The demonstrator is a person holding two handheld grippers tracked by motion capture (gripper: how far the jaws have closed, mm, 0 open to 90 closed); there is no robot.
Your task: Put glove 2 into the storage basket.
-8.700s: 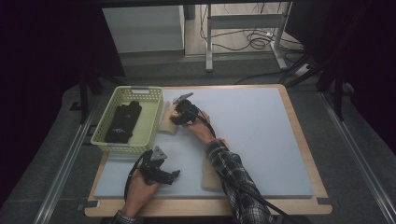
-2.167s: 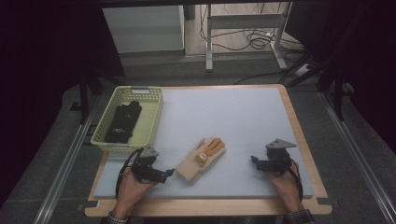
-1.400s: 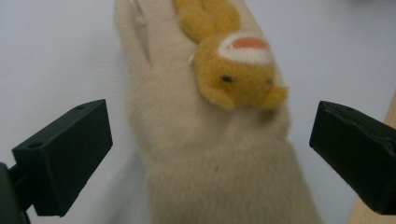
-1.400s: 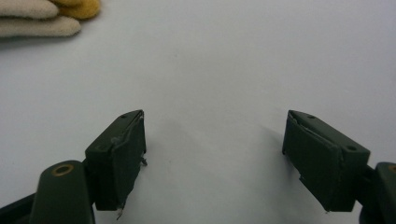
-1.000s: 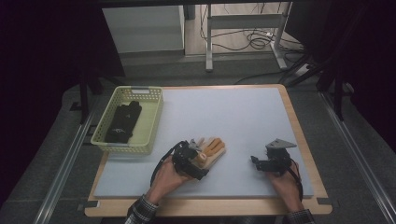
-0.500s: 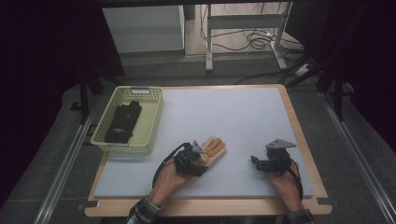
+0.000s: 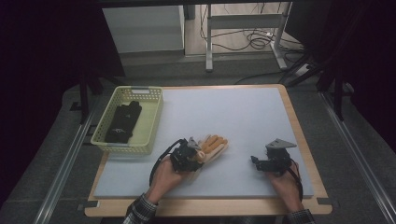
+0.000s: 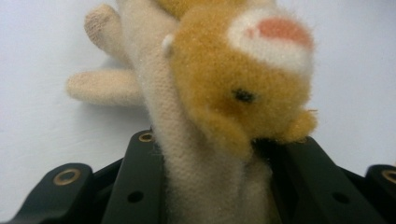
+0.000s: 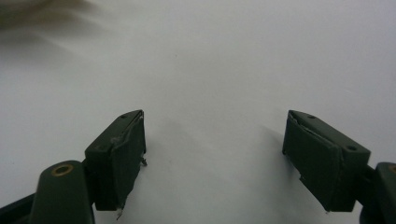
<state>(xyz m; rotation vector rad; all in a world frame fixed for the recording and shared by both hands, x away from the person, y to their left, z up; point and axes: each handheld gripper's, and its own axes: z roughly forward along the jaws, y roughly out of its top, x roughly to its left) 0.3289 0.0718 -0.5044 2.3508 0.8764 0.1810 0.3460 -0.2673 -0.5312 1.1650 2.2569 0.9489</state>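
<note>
A beige plush hand puppet [image 7: 214, 143] with an orange animal face lies on the pale mat [image 7: 243, 116], front centre. My left gripper [image 7: 192, 156] has just been closing its jaws, and they now pinch the puppet's beige lower part. In the left gripper view the puppet [image 8: 224, 88] rises from between the black jaws of the left gripper [image 8: 219, 158], with its face turned sideways. My right gripper [image 7: 256, 163] rests on the mat at the front right. In its own view the right gripper [image 9: 215, 149] is open, with bare mat between the pads.
A pale yellow mesh basket [image 7: 152, 122] stands at the mat's left edge with a black glove [image 7: 122, 122] in it. A wooden board [image 7: 299, 135] frames the mat. Beyond the table's far edge are table legs and cables on the floor.
My left gripper came in from the front left to the puppet, and its jaws closed on the puppet. The right gripper has stayed where it was.
</note>
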